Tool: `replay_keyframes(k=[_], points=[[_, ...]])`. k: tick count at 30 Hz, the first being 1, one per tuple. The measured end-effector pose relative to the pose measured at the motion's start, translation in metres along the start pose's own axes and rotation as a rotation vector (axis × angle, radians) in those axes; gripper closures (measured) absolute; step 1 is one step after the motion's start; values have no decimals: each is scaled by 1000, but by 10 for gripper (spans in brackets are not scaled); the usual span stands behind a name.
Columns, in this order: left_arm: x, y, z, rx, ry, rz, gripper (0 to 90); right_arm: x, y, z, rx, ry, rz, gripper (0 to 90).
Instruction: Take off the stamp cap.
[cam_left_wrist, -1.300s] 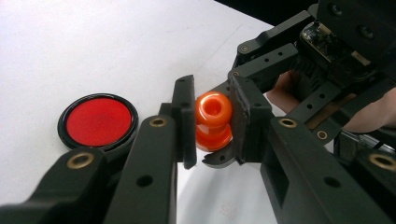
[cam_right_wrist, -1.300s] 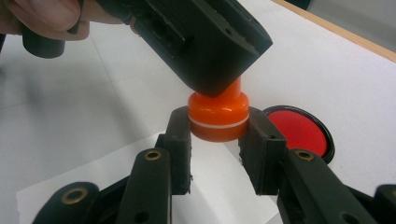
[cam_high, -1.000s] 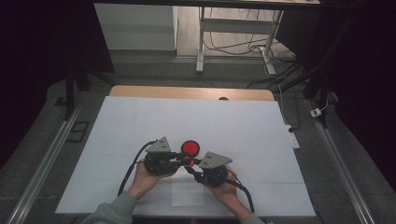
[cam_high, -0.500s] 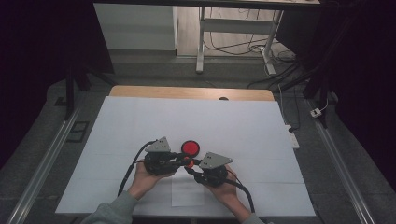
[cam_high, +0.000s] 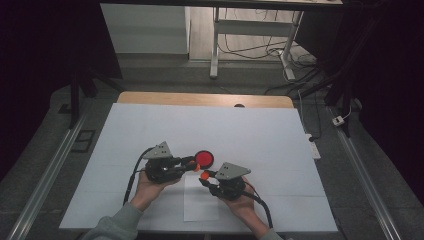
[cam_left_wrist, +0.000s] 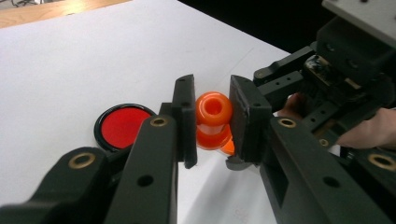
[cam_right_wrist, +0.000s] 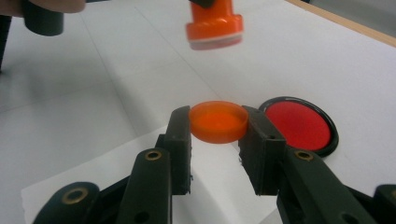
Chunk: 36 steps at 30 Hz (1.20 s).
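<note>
My left gripper (cam_left_wrist: 212, 116) is shut on an orange stamp (cam_left_wrist: 213, 109), gripping its knobbed handle, and holds it above the table. My right gripper (cam_right_wrist: 218, 123) is shut on the stamp's shallow orange cap (cam_right_wrist: 218, 121), open side up. In the right gripper view the stamp (cam_right_wrist: 215, 25) hangs above and beyond the cap, apart from it. A round red ink pad (cam_high: 204, 158) in a black case lies on the table just behind both gripper tips. In the high view the left gripper (cam_high: 192, 164) and the right gripper (cam_high: 205, 176) point toward each other at the table's front middle.
A white sheet covers the table (cam_high: 250, 130), with a wooden edge (cam_high: 200, 98) at the back. A small paper (cam_high: 200, 202) lies under the gripper tips. Metal rails (cam_high: 45, 175) run along both sides of the table.
</note>
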<state>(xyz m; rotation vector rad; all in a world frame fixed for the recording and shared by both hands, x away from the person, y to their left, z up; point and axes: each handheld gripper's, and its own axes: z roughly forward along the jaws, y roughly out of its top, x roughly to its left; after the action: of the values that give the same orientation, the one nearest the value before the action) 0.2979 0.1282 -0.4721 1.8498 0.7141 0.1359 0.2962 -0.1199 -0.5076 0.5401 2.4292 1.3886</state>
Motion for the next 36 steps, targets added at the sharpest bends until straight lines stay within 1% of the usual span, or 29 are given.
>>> replay_keyframes(k=[4, 5, 9, 13, 15, 17, 19, 20, 27, 34, 36], points=[[3, 0, -1, -5, -3, -14, 727, -3, -2, -1, 1, -10, 4, 650], [3, 0, 0, -3, -2, -13, 727, -5, -3, -2, 7, -20, 3, 650], [2, -1, -1, -3, -1, -8, 726, -8, -4, -3, 2, -31, 16, 650], [3, -1, -2, -7, 2, -11, 726, -9, -5, -4, 9, -40, 14, 650], [3, -1, -2, -6, 2, -11, 727, -10, -6, -5, 4, -38, 15, 650], [3, -1, -2, -1, 1, -9, 726, -11, -6, -6, -1, -47, 18, 650], [2, -1, -1, 4, 0, -8, 726, -13, -7, -9, 7, -58, 21, 649], [2, -1, 0, 5, 1, -8, 726, -14, -8, -10, 0, -60, 23, 649], [2, -2, 0, 16, -1, -8, 726, -22, -15, -22, 4, -91, 48, 649], [1, -2, 1, 24, -2, -4, 726, -26, -21, -32, 1, -109, 68, 649], [1, -2, 0, 21, -3, -5, 726, -27, -24, -35, 1, -119, 83, 649]])
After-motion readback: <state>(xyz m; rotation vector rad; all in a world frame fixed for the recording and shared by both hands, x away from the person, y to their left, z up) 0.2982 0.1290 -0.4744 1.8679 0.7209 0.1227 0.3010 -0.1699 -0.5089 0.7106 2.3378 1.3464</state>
